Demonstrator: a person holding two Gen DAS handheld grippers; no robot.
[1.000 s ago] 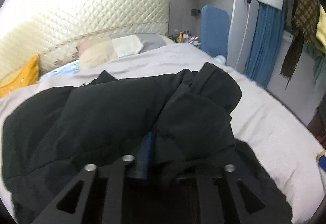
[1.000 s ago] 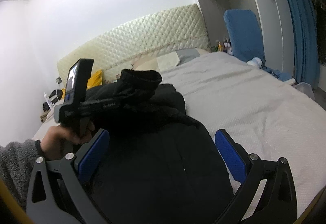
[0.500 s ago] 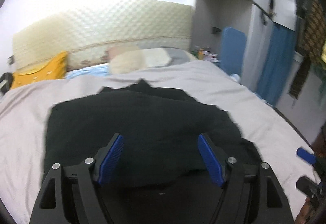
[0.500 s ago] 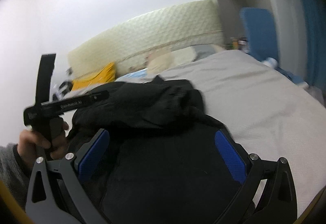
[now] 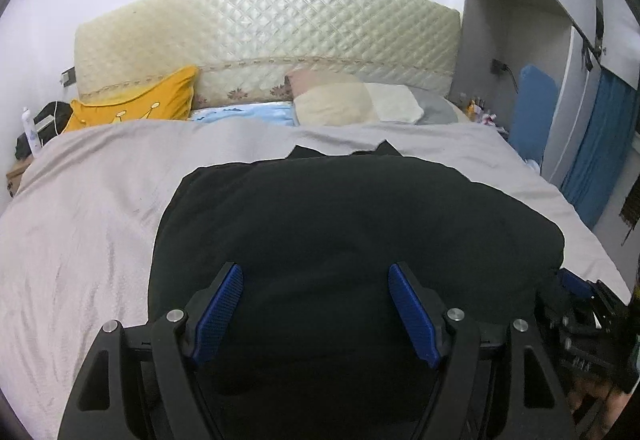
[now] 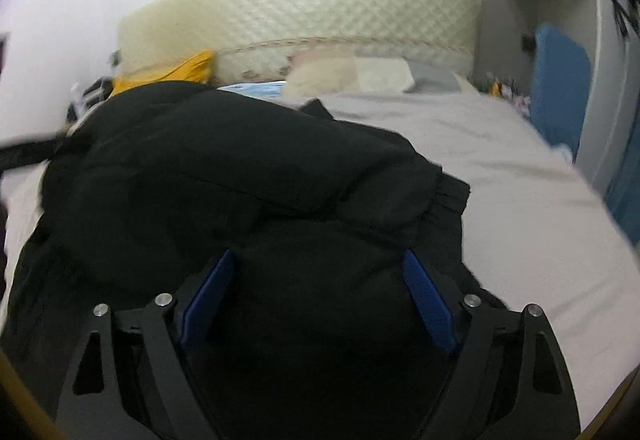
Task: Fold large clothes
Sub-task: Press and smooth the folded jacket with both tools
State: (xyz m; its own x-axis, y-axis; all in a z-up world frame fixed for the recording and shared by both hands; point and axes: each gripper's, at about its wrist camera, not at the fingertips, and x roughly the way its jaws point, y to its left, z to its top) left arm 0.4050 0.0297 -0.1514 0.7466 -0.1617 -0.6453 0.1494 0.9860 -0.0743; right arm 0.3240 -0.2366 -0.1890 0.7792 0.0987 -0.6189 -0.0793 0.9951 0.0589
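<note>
1. A big black jacket (image 5: 360, 240) lies on the grey bed (image 5: 80, 220), partly folded, its top layer doubled over toward the headboard (image 5: 268, 24). A small bit of it sticks out at the far edge.
2. It looks padded and soft: probably bulky but light, limp enough to sag and slide open when lifted. The dull cloth should give the blue pads fair hold.
3. Best taken by an edge or a corner of the near hem, one gripper to each side, pinching through all layers so the fold does not slip apart. A grab at the puffy middle would likely only bunch it.
4. The left gripper (image 5: 316, 314) stands wide above the jacket with nothing held between its pads.
5. The right gripper (image 6: 316, 300) is also wide but closing, low over the near part of the jacket; the blurred view shows cloth between the pads but no pinch yet.
6. Compared with a second ago: the left gripper then was nearly shut in the cloth and has since let go and pulled back. The raised, crumpled part now lies flatter, and the yellow pillow (image 5: 140, 100) is in full view.
</note>
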